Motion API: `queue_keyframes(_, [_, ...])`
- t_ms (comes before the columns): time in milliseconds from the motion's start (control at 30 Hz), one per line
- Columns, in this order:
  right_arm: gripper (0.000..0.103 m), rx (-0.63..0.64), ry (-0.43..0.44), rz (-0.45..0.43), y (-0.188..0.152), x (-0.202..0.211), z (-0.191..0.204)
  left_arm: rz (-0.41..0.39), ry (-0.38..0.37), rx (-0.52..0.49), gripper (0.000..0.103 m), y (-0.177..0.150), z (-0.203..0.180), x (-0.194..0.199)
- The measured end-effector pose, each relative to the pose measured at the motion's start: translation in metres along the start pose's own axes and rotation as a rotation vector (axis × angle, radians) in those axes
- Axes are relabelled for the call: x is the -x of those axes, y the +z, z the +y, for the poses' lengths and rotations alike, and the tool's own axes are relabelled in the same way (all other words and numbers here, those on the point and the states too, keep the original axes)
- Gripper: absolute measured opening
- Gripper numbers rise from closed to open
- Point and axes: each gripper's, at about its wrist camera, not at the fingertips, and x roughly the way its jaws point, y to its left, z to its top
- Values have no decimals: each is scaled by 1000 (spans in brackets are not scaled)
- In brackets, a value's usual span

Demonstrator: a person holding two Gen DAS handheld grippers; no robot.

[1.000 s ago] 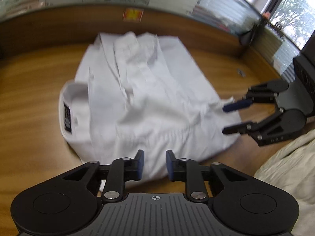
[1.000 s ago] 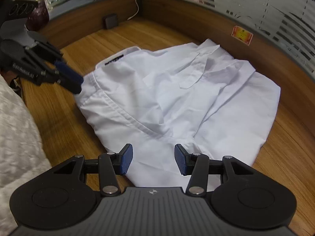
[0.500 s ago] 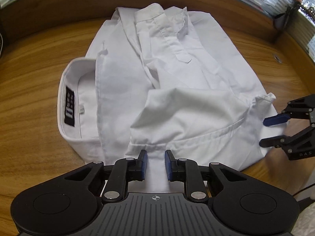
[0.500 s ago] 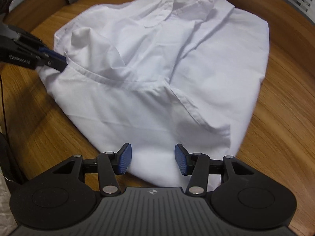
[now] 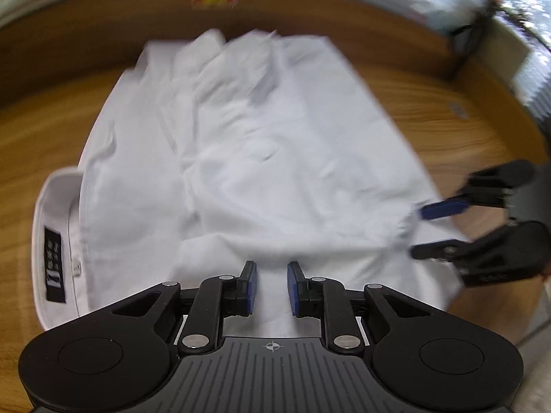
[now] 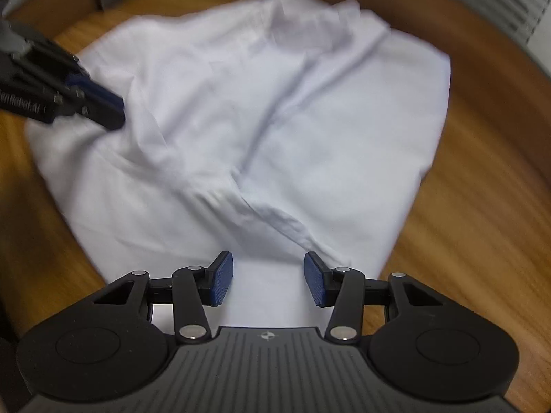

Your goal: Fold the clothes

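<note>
Standing parted, the jaws of the left gripper [image 5: 270, 284] hold a narrow gap and those of the right gripper [image 6: 268, 284] a wider one, each over the near hem of the white shirt [image 5: 261, 158] and neither clamping cloth. Half a second ago the raised bottom flap stood higher; now it lies flatter across the shirt on the wooden table [image 5: 44, 127], so this fold looks nearly laid. Both grippers hover low, pointing inward, the right one beside the shirt's corner.
</note>
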Motion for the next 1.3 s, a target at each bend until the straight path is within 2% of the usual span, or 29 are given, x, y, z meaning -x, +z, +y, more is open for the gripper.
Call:
queue_keyframes(100, [52, -49, 20, 19, 4, 1, -11, 13, -26, 63, 20, 6, 10, 0])
queue_keyframes(167, [52, -43, 15, 32, 8, 6, -14, 10, -41, 57, 21, 11, 10, 9])
queue_keyframes(333, [53, -29, 14, -29, 31, 35, -31, -33, -62, 30, 25, 42, 13, 39])
queue_keyframes(433, [57, -16, 17, -69, 54, 47, -49, -57, -42, 44, 39, 67, 15, 50])
queue_keyframes(467, [59, 0, 11, -81, 64, 49, -56, -69, -38, 60, 48, 75, 15, 52])
queue_keyframes(533, [62, 25, 2, -109, 84, 51, -70, -101, -42, 108, 52, 91, 14, 53])
queue_keyframes(600, [63, 37, 5, -129, 105, 49, -84, -128, -34, 159, 63, 105, 11, 50])
queue_keyframes(767, [64, 55, 35, -153, 160, 38, -119, -160, 25, 259, 64, 130, -2, 25])
queue_keyframes(933, [66, 115, 54, -127, 202, 14, -142, -152, 92, 241, 64, 139, -13, -13])
queue_keyframes(1000, [66, 154, 61, -105, 215, 1, -147, -153, 113, 221, 58, 139, -14, -26])
queue_keyframes(1033, [66, 164, 69, -97, 220, -6, -149, -149, 115, 211, 52, 139, -14, -33])
queue_keyframes(1067, [66, 174, 77, -89, 226, -13, -152, -139, 111, 204, 41, 140, -13, -40])
queue_keyframes(1100, [66, 166, 94, -85, 231, -20, -154, -129, 107, 204, 38, 141, -11, -46])
queue_keyframes(1200, [66, 116, 155, -80, 245, -40, -166, -109, 103, 223, 38, 142, -5, -60])
queue_keyframes(1300, [66, 78, 181, -67, 255, -63, -174, -82, 110, 249, 38, 142, 2, -74])
